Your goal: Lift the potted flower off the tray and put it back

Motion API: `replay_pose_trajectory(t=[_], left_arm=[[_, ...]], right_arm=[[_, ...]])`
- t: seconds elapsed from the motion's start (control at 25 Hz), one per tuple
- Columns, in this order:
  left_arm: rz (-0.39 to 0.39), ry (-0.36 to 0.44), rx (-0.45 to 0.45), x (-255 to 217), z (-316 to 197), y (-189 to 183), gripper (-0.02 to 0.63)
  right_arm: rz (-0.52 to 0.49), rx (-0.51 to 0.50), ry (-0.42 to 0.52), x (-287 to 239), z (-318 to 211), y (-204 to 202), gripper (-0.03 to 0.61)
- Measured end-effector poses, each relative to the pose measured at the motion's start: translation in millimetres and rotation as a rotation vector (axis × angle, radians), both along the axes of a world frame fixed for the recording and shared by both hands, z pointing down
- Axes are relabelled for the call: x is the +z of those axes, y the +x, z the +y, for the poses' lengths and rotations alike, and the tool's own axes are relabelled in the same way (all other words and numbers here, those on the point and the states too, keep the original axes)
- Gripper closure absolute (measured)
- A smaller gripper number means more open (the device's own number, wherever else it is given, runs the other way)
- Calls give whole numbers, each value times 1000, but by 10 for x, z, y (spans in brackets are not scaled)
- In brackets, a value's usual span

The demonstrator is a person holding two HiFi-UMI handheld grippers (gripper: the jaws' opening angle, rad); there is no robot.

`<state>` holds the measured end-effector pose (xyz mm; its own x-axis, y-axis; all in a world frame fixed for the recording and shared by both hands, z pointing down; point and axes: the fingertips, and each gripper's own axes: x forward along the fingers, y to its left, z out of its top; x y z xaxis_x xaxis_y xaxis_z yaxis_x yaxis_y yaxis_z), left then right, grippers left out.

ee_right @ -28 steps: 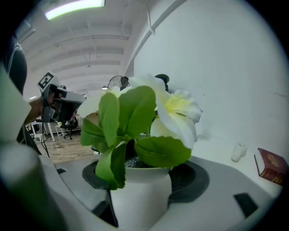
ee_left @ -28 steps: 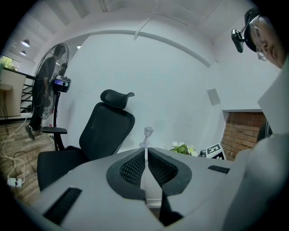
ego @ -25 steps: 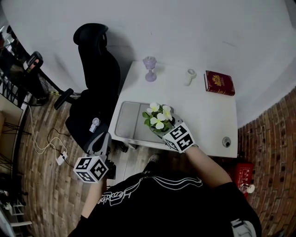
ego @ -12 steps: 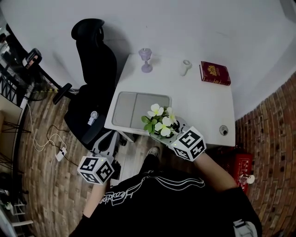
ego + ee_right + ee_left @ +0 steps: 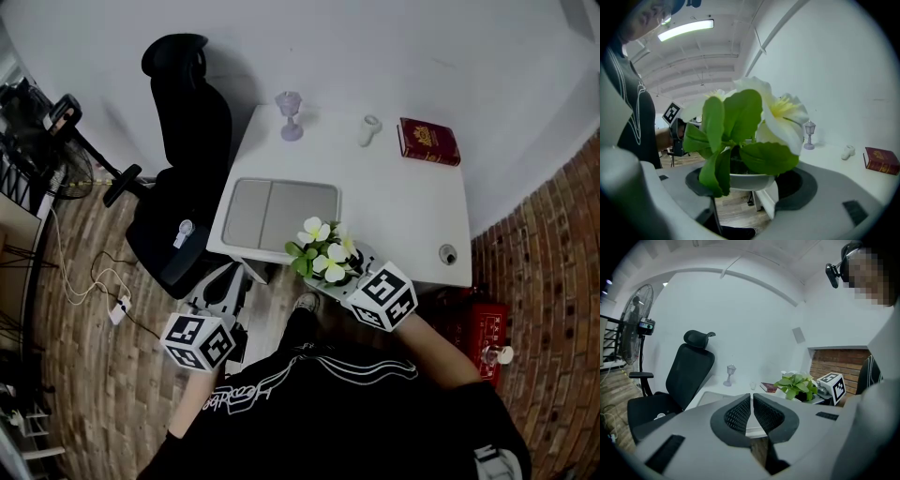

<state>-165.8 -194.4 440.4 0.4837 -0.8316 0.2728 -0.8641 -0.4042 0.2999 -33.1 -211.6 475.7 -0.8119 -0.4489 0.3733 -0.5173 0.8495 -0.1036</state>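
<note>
Starting at the right gripper (image 5: 748, 183), we are finding its jaws standing wide and clamping the potted flower (image 5: 740, 140) by its pale bowl-shaped pot, one dark pad pressing on each side. The plant is sitting upright, leaves and white-and-yellow blooms rising over the jaws. We are seeing wooden floor under the pot and the table (image 5: 403, 220) edge just to its right, so the pot is hanging in the air at the table's near edge. In the head view it is showing just off the near right corner of the grey tray (image 5: 281, 211), apart from it. At the left gripper (image 5: 752, 403), we are noting the ribbed pads lying pressed together with only a thin slit between and nothing in it; this gripper is hovering off the table's near left corner, over the floor, near the black office chair (image 5: 183, 150). Along the table's far side we are logging a small lilac lantern (image 5: 289, 116), a small white object (image 5: 367, 129) and a red book (image 5: 428, 141).
</note>
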Motion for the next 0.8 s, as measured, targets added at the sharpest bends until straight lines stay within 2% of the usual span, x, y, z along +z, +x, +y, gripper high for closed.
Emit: replay_pose_trajectory(t=[0.44, 0.8], left_arm=[[-12, -9, -10, 7, -154, -63, 569], [-12, -24, -37, 59, -414, -237, 569]], right_arm=[[11, 2, 13, -47, -301, -95, 245], [88, 0, 28, 80, -783, -325, 245]])
